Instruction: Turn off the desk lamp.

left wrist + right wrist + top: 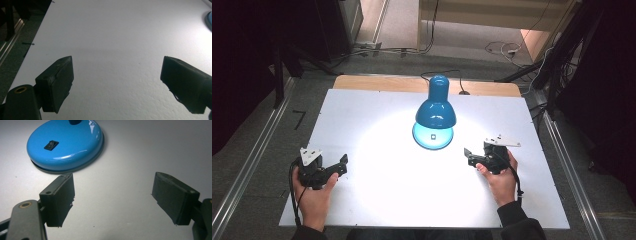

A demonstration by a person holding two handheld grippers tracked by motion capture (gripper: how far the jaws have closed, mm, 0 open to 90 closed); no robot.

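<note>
A blue desk lamp (435, 111) stands at the middle back of the white table (377, 195), lit and shining down on the surface. Its round blue base (65, 143) carries a black rocker switch (51, 145). My right gripper (475, 156) is held just right of the base, jaws wide apart and empty, pointing toward the lamp. My left gripper (341, 166) rests near the table's front left, open too, with nothing between its jaws. In the left gripper view (117, 72) bare white table lies ahead and the edge of the lamp base (209, 18) sits at the far right.
The lamp's black cable (447, 75) runs off the back edge of the table. Metal rails (247, 165) flank the table on both sides. Cables and dark stands (557, 55) crowd the floor behind.
</note>
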